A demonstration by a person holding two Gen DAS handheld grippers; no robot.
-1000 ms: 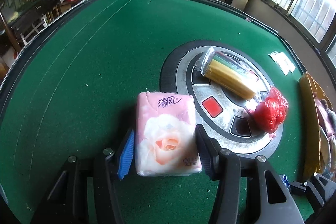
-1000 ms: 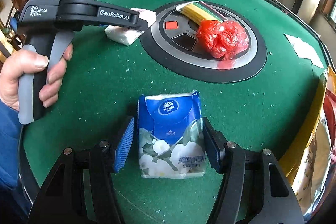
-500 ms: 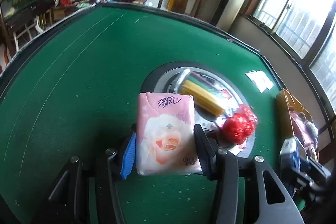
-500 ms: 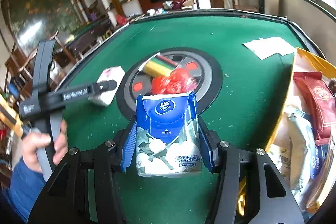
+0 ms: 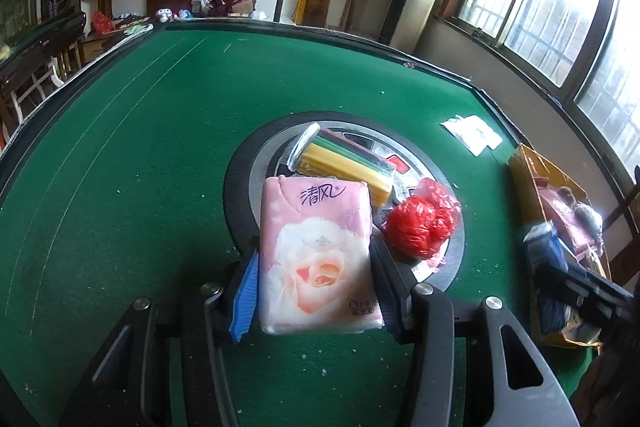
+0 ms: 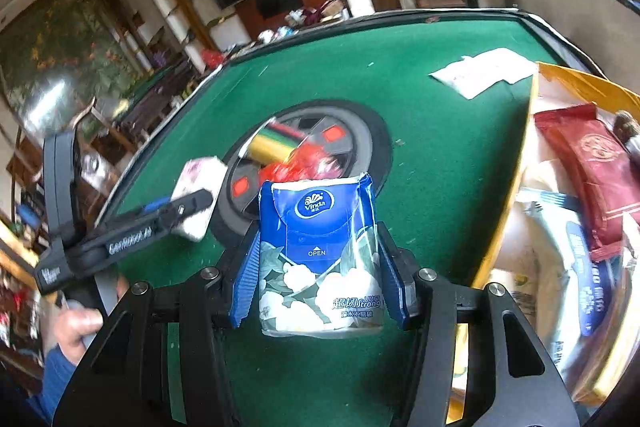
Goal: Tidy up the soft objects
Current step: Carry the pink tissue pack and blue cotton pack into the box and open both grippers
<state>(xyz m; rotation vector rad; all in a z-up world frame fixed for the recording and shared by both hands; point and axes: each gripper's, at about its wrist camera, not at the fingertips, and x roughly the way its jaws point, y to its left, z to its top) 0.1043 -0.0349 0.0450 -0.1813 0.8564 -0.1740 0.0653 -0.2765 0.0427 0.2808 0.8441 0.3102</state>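
Glossy plastic-wrapped pink tissue pack (image 5: 318, 259), matt green felt table (image 5: 120, 167)

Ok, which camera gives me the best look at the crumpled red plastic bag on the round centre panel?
The left wrist view: the crumpled red plastic bag sits sharp and almost whole beside the pink tissue pack. In the right wrist view the bag is blurred and partly hidden behind the blue tissue pack.

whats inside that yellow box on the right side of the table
The yellow box holds soft packets: a red packet on top and white bags with blue print beneath it. Whatever lies under these is covered, and the box's near end runs out of frame.
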